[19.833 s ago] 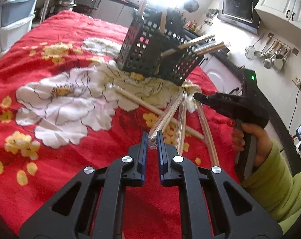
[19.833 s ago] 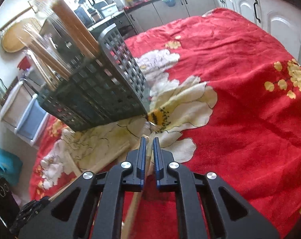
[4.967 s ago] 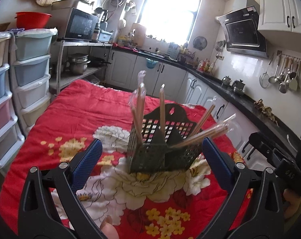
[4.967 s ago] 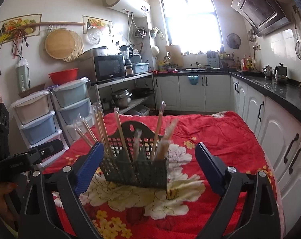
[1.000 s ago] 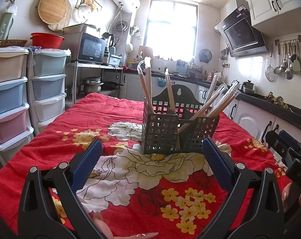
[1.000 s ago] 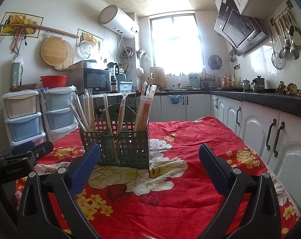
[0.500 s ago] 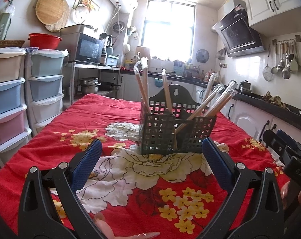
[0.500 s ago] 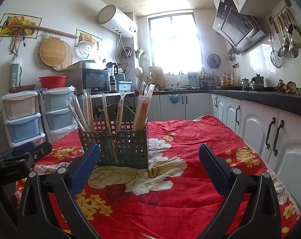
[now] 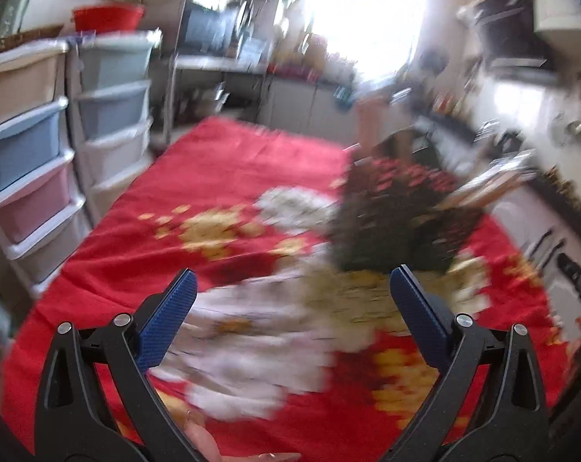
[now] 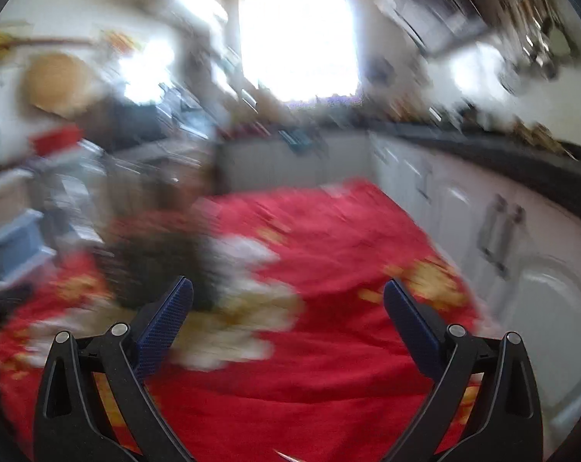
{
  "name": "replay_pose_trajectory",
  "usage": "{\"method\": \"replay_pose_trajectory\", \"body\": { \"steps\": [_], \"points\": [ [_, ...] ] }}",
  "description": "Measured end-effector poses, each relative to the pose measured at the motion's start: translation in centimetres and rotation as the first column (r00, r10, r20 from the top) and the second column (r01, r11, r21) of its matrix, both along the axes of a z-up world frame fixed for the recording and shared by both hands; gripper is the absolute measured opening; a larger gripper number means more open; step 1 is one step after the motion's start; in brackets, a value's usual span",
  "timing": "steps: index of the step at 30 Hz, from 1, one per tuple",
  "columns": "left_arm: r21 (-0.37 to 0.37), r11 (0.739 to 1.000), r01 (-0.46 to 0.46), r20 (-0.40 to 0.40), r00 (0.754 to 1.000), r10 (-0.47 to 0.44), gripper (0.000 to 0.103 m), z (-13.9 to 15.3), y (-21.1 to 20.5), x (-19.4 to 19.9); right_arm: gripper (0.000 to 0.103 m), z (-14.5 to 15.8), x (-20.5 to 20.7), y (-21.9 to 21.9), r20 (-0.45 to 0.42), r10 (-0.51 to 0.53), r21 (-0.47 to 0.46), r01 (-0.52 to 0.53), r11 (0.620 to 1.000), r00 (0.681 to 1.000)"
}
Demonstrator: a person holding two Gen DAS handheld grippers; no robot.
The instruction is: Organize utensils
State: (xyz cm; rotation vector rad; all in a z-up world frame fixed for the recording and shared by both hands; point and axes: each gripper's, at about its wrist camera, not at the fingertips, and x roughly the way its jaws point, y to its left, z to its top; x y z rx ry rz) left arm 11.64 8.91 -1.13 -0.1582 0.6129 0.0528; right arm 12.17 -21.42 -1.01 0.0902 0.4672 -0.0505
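Both views are heavily motion-blurred. The dark mesh utensil basket [image 9: 398, 215] stands on the red flowered cloth [image 9: 221, 177], right of centre in the left wrist view, with blurred wooden sticks [image 9: 483, 188] leaning out to its right. In the right wrist view the basket [image 10: 152, 258] is a dark smear at the left. My left gripper [image 9: 290, 308] is open wide with nothing between its blue pads. My right gripper [image 10: 286, 308] is also open and holds nothing. Both grippers are back from the basket.
Stacked plastic drawers [image 9: 29, 146] stand left of the table. White cabinets [image 10: 502, 238] under a dark counter run along the right. A bright window [image 10: 298, 30] is at the far end. The other gripper's dark body [image 9: 579, 281] shows at the right edge.
Both cameras have swung quickly and tilted down within the last half second, blurring the scene. The basket sits lower and more to the side in each view. Both grippers stay open.
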Motion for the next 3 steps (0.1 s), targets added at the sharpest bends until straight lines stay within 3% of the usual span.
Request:
{"method": "replay_pose_trajectory", "body": {
  "steps": [3],
  "points": [
    [0.07, 0.991, -0.111, -0.121, 0.986, 0.118, 0.092, -1.8, 3.2, 3.8, 0.097, -2.2, 5.1, -3.2, -0.236, -0.111, -0.068, 0.098, 0.993, 0.965]
  ]
}}
